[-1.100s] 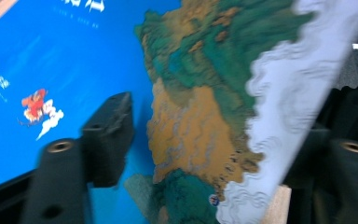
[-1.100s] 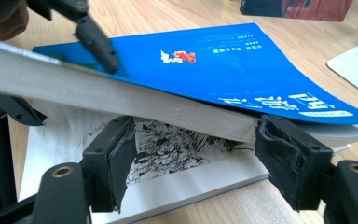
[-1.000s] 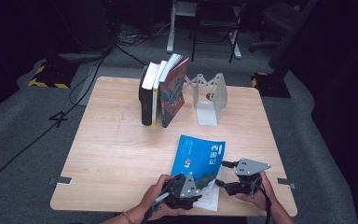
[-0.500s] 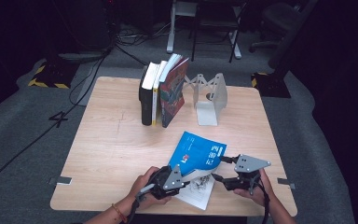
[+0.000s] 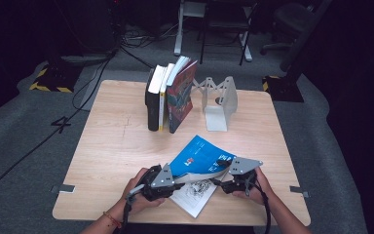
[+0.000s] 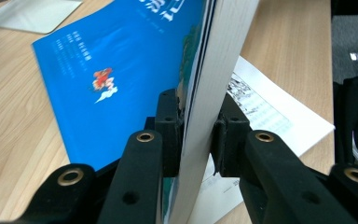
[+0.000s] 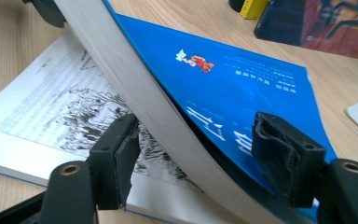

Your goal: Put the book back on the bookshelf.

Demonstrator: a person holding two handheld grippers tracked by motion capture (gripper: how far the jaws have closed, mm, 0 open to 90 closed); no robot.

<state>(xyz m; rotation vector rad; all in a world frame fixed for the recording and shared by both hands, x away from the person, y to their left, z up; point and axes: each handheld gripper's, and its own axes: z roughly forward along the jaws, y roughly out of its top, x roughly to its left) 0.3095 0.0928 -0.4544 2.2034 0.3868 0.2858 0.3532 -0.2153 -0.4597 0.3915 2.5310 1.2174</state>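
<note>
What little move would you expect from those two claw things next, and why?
Probably the right gripper closes on the raised block of pages. The left gripper has just been closing and now clamps that block of the blue book from its side, lifted off the open illustrated page, while the right gripper's jaws straddle the block without pressing it. A second grip would steady the book.

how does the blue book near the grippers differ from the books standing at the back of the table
The blue book lies open near the front edge, its cover and a thick wad of pages lifted; the standing books are closed and upright, leaning together.
The left gripper clamps the blue book's lifted pages and the right gripper straddles them with jaws apart; nothing touches the standing books, which sit beside a white bookend.
Both rest on the wooden table.
</note>
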